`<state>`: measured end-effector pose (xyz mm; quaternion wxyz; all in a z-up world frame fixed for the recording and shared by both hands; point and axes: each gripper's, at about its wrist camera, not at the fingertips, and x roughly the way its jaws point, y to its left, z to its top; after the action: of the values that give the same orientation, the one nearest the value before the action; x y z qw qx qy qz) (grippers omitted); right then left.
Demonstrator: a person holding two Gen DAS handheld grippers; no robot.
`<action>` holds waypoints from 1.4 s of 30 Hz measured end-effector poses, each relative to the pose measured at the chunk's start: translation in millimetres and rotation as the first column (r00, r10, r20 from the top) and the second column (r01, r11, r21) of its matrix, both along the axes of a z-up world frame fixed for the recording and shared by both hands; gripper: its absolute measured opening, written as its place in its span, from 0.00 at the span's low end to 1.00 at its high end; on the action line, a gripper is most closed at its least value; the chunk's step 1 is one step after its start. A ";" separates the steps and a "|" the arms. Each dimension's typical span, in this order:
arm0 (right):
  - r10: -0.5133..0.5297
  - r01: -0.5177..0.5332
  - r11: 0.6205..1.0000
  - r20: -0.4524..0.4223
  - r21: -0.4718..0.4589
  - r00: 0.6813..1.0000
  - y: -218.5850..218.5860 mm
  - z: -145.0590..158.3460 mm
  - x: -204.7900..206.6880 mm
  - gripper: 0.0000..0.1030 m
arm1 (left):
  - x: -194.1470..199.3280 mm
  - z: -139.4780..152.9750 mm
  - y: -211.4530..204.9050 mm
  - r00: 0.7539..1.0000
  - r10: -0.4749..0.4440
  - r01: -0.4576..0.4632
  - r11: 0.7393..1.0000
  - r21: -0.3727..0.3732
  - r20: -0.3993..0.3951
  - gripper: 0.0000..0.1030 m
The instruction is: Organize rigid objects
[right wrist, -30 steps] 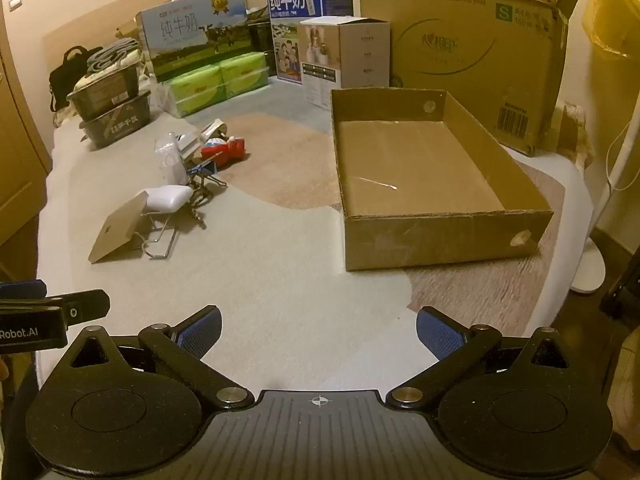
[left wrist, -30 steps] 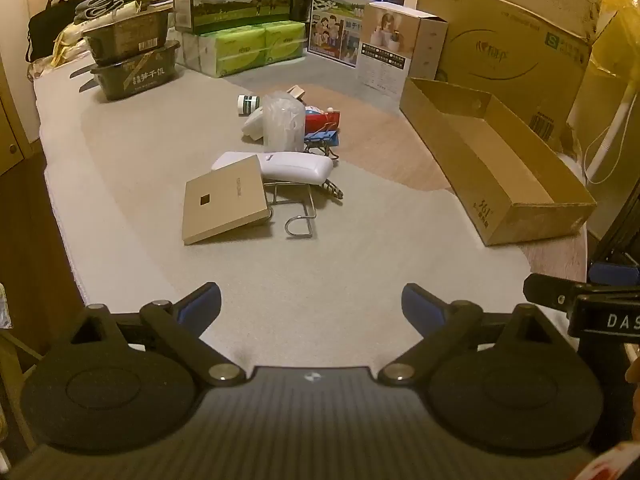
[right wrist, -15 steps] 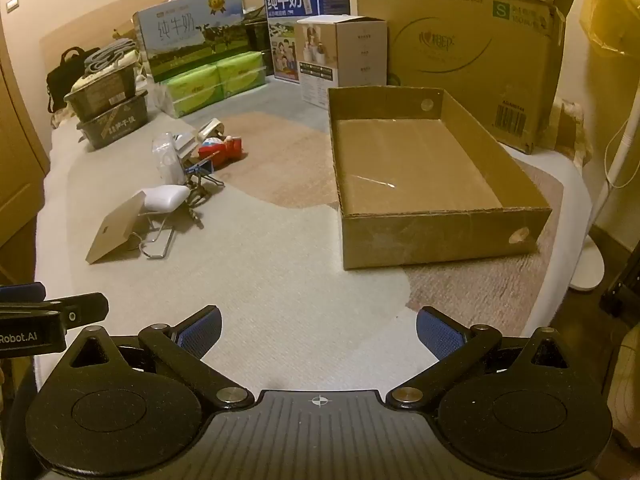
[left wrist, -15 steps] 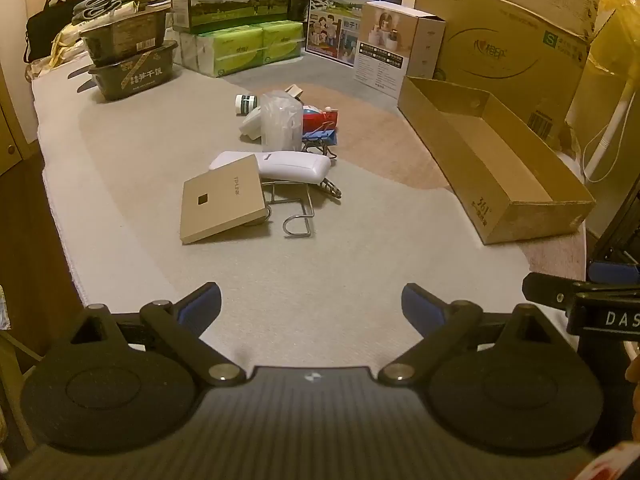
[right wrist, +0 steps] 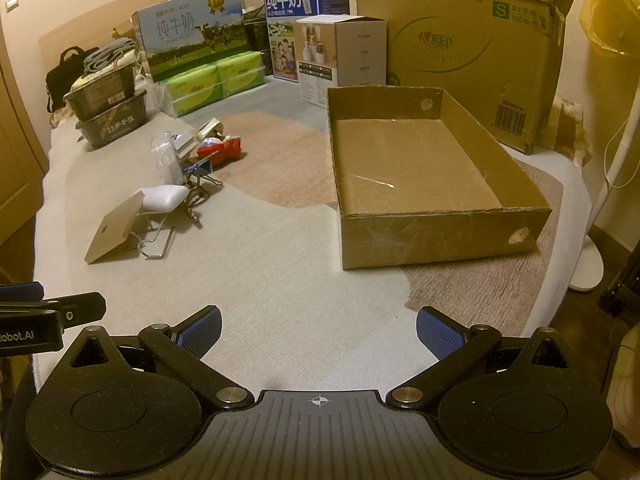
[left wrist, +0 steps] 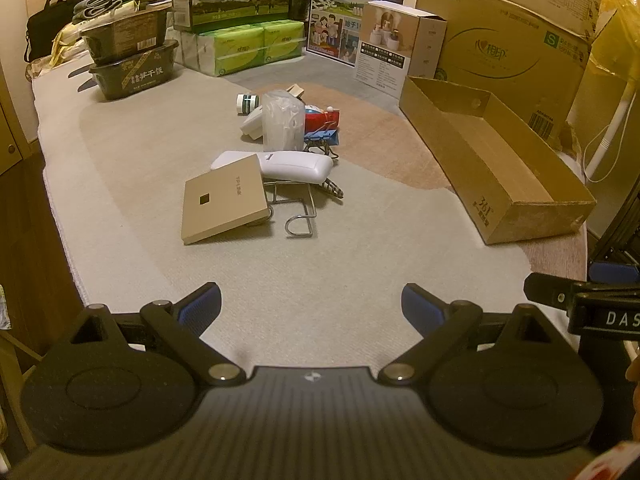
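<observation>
Left gripper [left wrist: 311,300]: jaws spread wide, nothing between the pads, held above the near edge of the bed [left wrist: 340,280]. Right gripper [right wrist: 318,326]: likewise wide apart and empty, above the near edge.

Change over the last second: very little. Both wrist views have drifted slightly; the clutter sits marginally lower in the left view, so the left gripper seems to be easing forward. No object has moved.

Ahead of left gripper, well apart: flat tan box [left wrist: 224,199], tilted, its far edge propped up near a white oblong device [left wrist: 294,165] and a wire rack [left wrist: 298,216]. Behind these: clear plastic container [left wrist: 282,122], blue binder clip [left wrist: 322,136], red toy [left wrist: 322,118].

Cardboard tray [right wrist: 516,236] ahead of right gripper, interior empty.

Judgement: sorting not yet begun; approach phase only. Tan box is nearest and the likely first pick. Its tilt may make it slide when gripped.
</observation>
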<state>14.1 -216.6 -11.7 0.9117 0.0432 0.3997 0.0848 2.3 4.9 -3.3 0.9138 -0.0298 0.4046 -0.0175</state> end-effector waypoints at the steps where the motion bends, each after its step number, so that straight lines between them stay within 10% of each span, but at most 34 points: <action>1: 0.000 0.000 1.000 0.000 0.000 1.000 0.0 0.0 -0.1 1.00 | 0.0 0.0 0.0 1.000 -0.001 0.001 1.000 0.001 0.000 0.93; 42: 0.064 -0.065 0.997 0.027 0.048 0.998 20.6 -10.4 24.8 1.00 | 31.3 -7.5 43.8 0.998 0.058 -0.058 0.998 0.016 0.002 0.93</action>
<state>38.9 -196.0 -22.1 0.9122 0.0517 0.3870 0.1244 33.6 48.6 -10.8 0.9145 -0.0342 0.4029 0.0120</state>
